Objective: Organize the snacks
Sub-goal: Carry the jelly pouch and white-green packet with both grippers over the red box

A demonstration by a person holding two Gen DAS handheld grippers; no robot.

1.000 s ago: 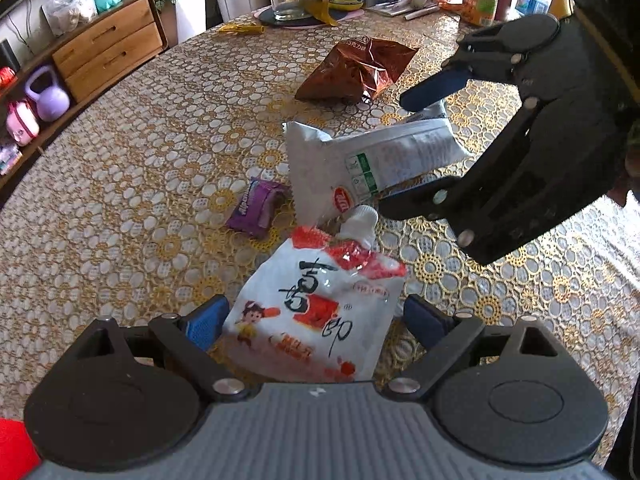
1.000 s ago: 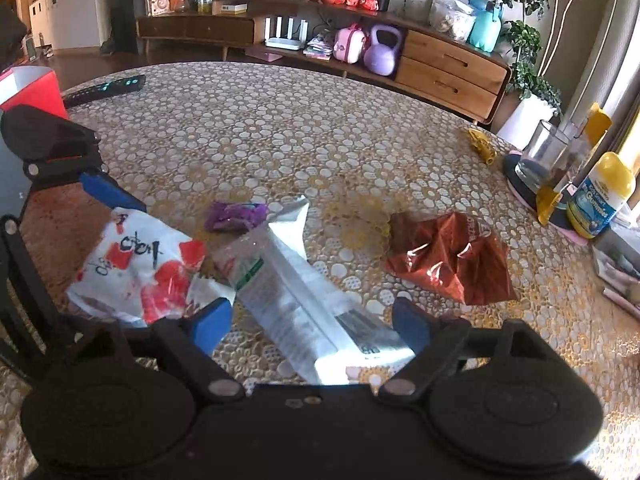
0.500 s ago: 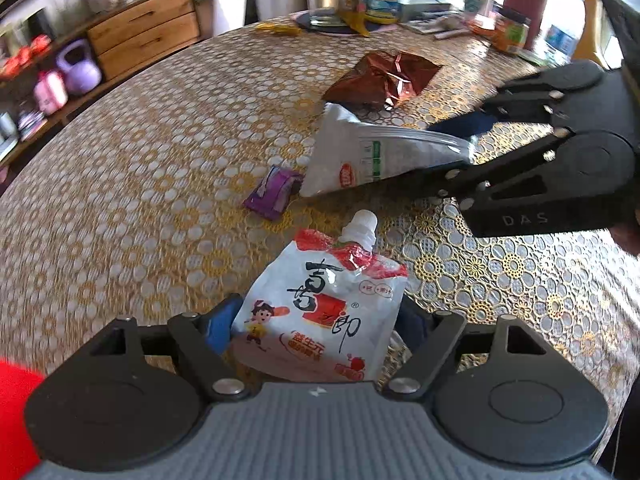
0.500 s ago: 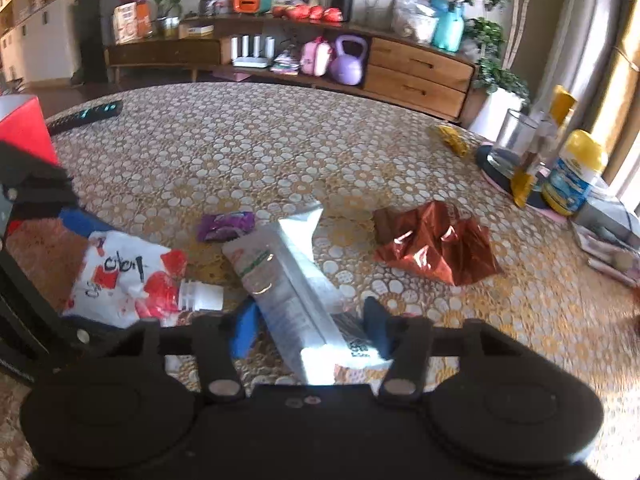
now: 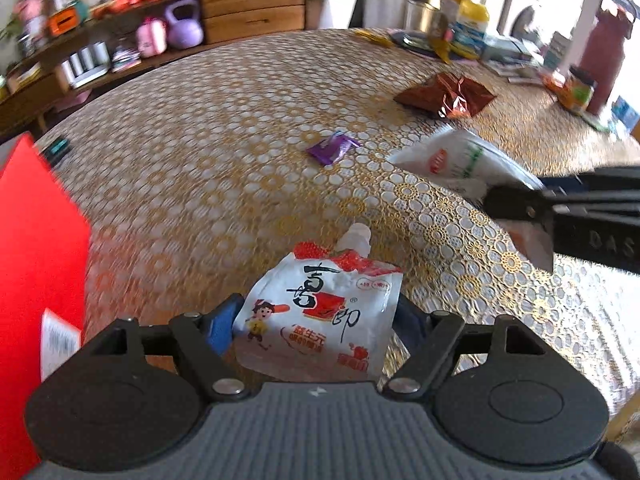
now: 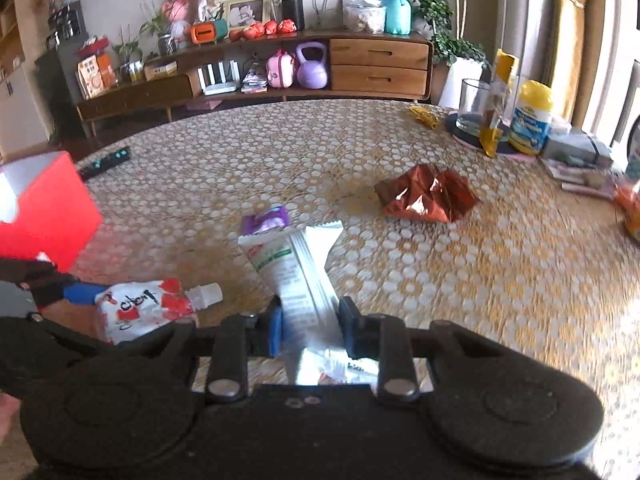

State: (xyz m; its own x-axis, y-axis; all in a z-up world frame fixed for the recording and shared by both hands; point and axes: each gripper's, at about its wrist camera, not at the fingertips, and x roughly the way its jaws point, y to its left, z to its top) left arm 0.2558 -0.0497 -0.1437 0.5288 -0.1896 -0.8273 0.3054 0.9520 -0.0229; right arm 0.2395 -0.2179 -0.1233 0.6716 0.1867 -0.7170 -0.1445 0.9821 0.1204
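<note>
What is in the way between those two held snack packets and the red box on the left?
Nothing visible. The left gripper holds the spouted pouch, the right gripper the white packet. Only bare patterned tablecloth lies between them and the red box. The purple wrapper and brown bag lie farther off.

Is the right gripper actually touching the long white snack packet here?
Touching. In the right wrist view the right gripper has just been closing, and both pads press the sides of the long white snack packet, pinching it narrow between them.
</note>
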